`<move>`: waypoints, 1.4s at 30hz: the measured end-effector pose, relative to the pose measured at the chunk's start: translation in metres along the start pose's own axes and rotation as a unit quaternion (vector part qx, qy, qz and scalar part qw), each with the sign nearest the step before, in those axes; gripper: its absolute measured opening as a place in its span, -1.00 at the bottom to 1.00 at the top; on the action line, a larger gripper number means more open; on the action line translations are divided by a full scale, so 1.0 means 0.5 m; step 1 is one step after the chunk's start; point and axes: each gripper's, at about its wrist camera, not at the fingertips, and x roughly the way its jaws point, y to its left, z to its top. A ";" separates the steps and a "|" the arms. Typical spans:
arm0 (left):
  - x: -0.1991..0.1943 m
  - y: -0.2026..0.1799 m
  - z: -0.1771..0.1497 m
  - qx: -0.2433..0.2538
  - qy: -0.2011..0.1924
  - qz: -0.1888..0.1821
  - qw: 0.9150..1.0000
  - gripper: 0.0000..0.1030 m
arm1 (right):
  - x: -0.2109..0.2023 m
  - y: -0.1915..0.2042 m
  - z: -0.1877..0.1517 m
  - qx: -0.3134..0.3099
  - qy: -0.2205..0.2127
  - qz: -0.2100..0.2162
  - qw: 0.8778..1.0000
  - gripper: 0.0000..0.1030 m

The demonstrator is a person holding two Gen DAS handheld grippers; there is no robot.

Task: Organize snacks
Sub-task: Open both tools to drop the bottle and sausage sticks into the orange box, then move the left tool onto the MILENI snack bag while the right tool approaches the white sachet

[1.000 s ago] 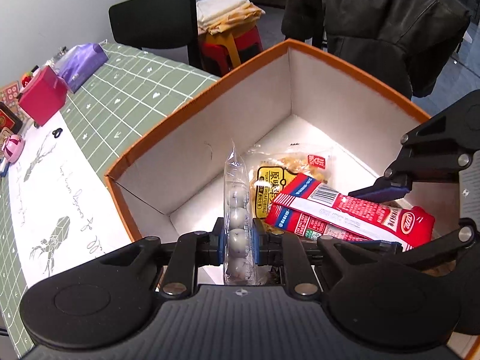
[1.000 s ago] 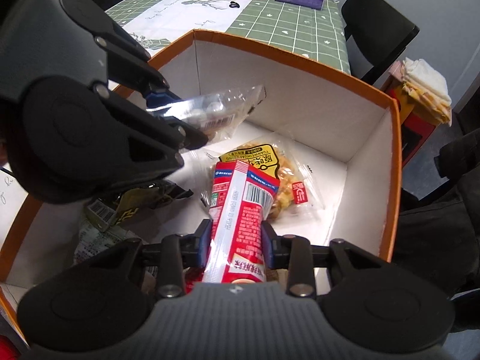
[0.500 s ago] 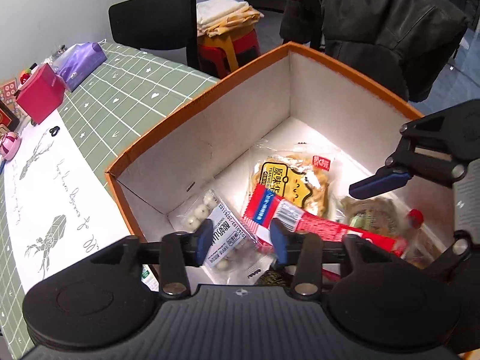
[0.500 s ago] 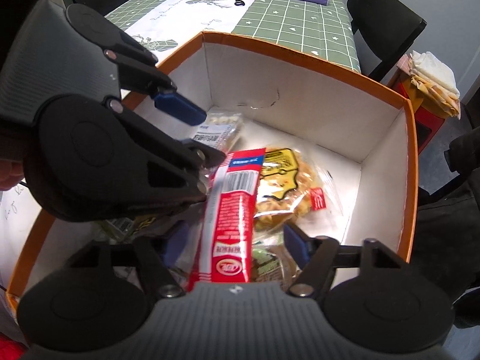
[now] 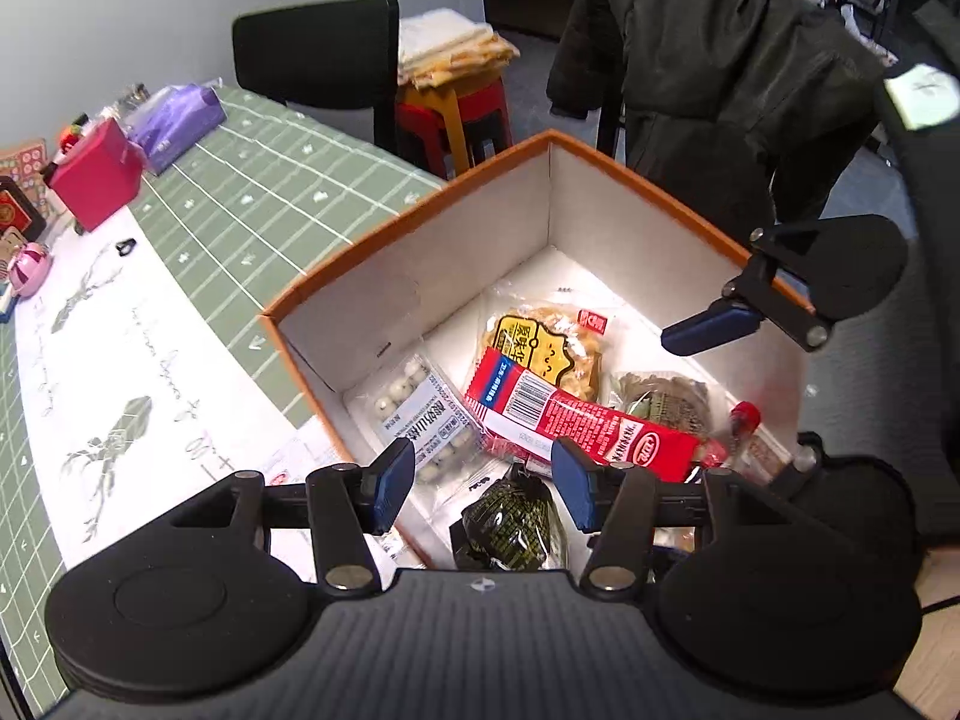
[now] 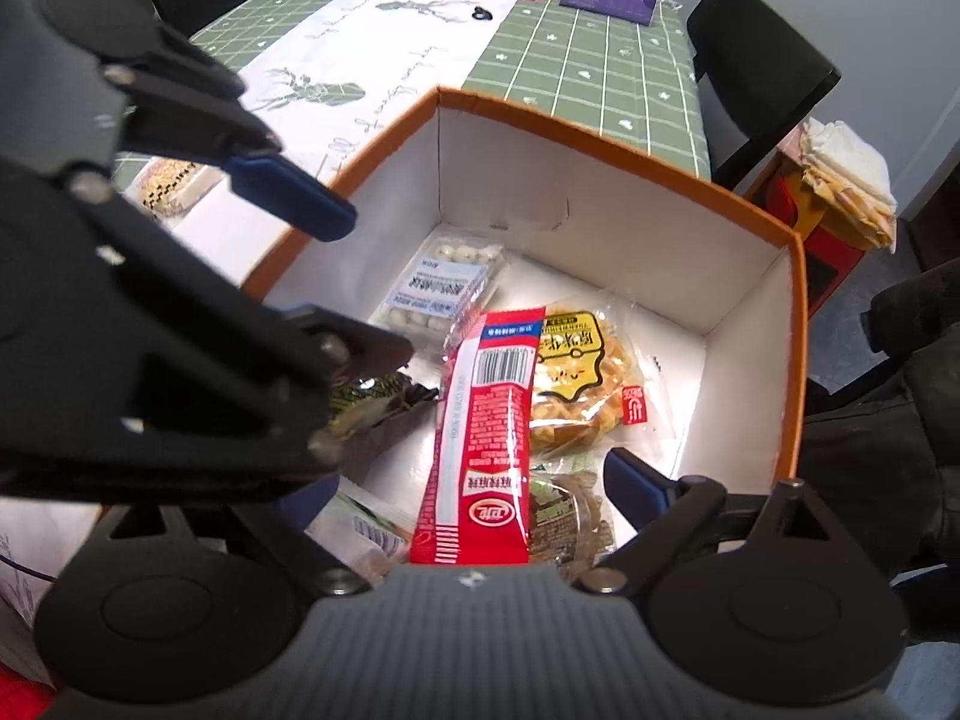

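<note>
An orange-rimmed white box (image 5: 420, 276) (image 6: 600, 138) holds several snacks. A clear pack of white balls (image 5: 423, 414) (image 6: 447, 282) lies at its left. A red packet (image 5: 576, 420) (image 6: 480, 444) lies across the middle, over a yellow-labelled pastry bag (image 5: 543, 342) (image 6: 576, 372). A dark green wrapped snack (image 5: 510, 525) sits near me. My left gripper (image 5: 483, 483) is open and empty above the box. My right gripper (image 6: 474, 492) is open and empty over the red packet; one of its fingers (image 5: 708, 324) shows in the left wrist view.
The box stands on a table with a green grid cloth (image 5: 240, 204) and a white runner (image 5: 120, 360). A pink box (image 5: 96, 174) and a purple pack (image 5: 174, 120) sit far off. A black chair (image 5: 318, 54), a stool (image 5: 456, 114) and a dark coat (image 5: 720, 90) stand beyond.
Both grippers opened and let go: the ball pack and the red packet dropped into the box. Both grippers have since lifted away a little.
</note>
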 end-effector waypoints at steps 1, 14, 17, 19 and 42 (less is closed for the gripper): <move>-0.013 0.003 -0.003 -0.002 -0.007 0.002 1.000 0.20 | -0.006 0.002 0.002 0.000 -0.004 -0.001 1.000 0.79; -0.128 0.113 -0.088 -0.083 -0.042 0.073 0.993 0.33 | -0.076 0.053 0.042 0.036 -0.066 0.003 0.997 0.86; -0.138 0.145 -0.117 -0.095 -0.038 0.091 0.991 0.38 | -0.096 0.083 0.058 0.036 -0.093 0.007 0.995 0.86; -0.145 0.165 -0.136 -0.107 -0.039 0.100 0.988 0.44 | -0.104 0.104 0.067 0.030 -0.109 0.023 0.993 0.86; -0.123 0.417 -0.321 -0.324 -0.061 0.149 0.932 0.53 | 0.074 0.301 0.241 -0.029 -0.069 0.085 0.994 0.31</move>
